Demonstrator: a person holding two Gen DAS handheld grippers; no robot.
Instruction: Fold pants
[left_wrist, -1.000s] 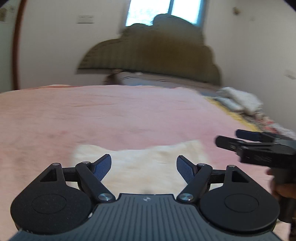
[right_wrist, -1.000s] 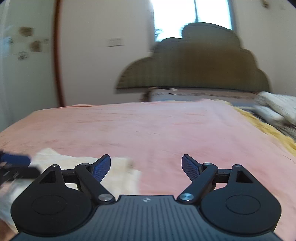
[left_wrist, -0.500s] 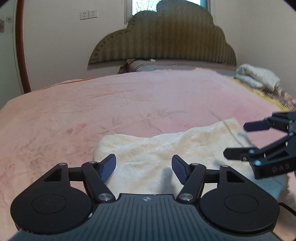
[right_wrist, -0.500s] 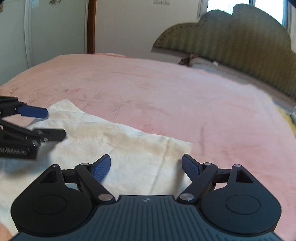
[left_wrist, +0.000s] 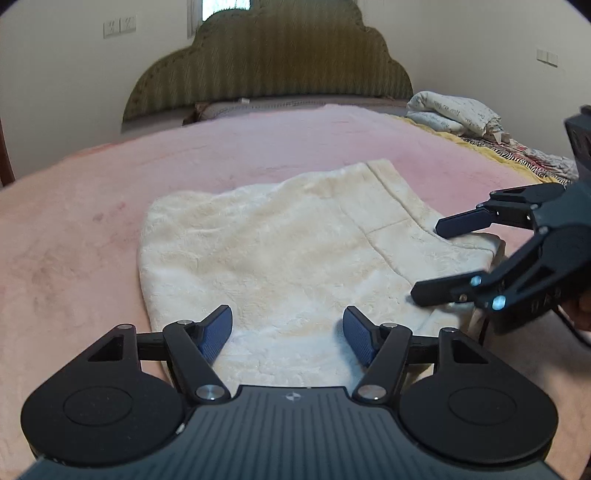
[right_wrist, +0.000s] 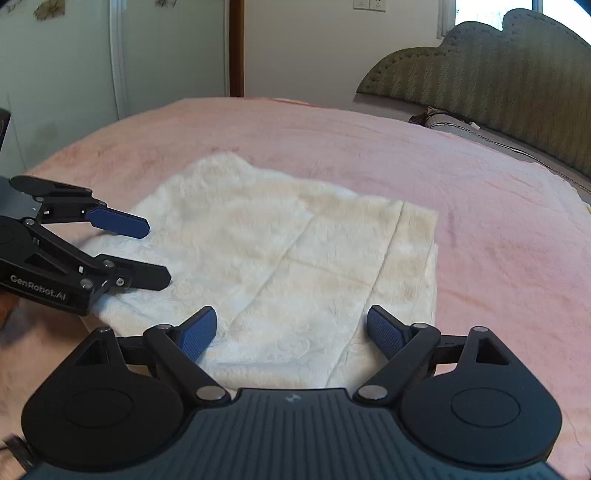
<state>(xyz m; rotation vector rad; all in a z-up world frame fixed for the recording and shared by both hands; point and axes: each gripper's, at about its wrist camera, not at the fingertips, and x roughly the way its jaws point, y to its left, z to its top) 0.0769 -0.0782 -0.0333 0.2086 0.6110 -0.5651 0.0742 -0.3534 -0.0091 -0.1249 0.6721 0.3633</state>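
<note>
I hold my left tongs (left_wrist: 288, 332) low and level over the near edge of the cream pants (left_wrist: 295, 251), pointed up the bed toward the green headboard (left_wrist: 269, 59); their blue-padded fingers (left_wrist: 216, 334) stand wide apart with nothing between them, and whether the tips rest on the fleece or hang just above it I cannot tell. My right tongs (right_wrist: 291, 332) sit beside them at the same near edge, angled across the cloth, also spread wide and empty. From the left wrist camera my right tongs (left_wrist: 428, 258) come in from the right side, turned on edge, one finger above the other, the lower one down on or just above the right margin of the pants. From the right wrist camera my left tongs (right_wrist: 159, 254) reach in from the left in the same sideways way, fingers parted, over the left margin of the pants (right_wrist: 295, 266). The pants lie flat in a folded, roughly rectangular pad in the middle of the pink blanket (left_wrist: 74, 221) that covers the bed, with a seam running across the top layer. A folded white quilt (left_wrist: 454, 114) lies far off near the headboard on the right.
</note>
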